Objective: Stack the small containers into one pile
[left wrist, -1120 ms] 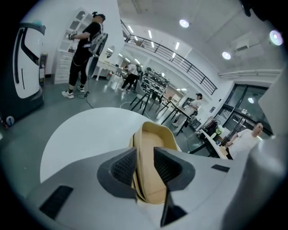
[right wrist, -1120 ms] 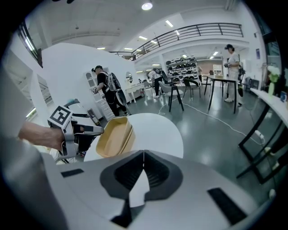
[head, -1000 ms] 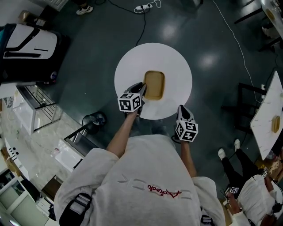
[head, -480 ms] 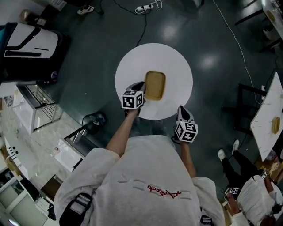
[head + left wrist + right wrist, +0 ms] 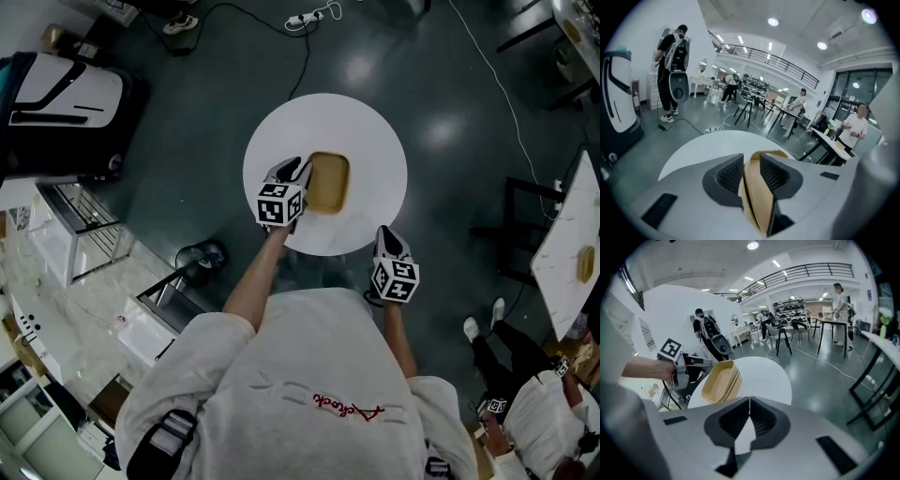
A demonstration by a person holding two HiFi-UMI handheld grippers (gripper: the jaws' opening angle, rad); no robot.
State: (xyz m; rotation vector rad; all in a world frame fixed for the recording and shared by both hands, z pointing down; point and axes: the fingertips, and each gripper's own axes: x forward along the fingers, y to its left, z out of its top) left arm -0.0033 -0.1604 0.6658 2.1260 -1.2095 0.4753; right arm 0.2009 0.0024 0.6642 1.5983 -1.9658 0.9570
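Upper centre of head view: round white table [image 5: 366, 131]. Mid-table sits a stack of tan containers [image 5: 328, 182], mouth up. Its long axis runs top to bottom of frame, short ends toward the upper and lower edges. Right gripper view shows two nested rims. At the stack's upper-left rim, left gripper [image 5: 299, 168]: jaws spread, just been opening, rim wall standing between them. At the table's lower-right edge, right gripper [image 5: 388, 233], well apart from the stack: jaws pressed together, nothing between.

Open lab hall; mezzanine railing [image 5: 778, 61]; worktables [image 5: 832, 320]; stocked shelving [image 5: 790, 305]; polished floor [image 5: 187, 122]
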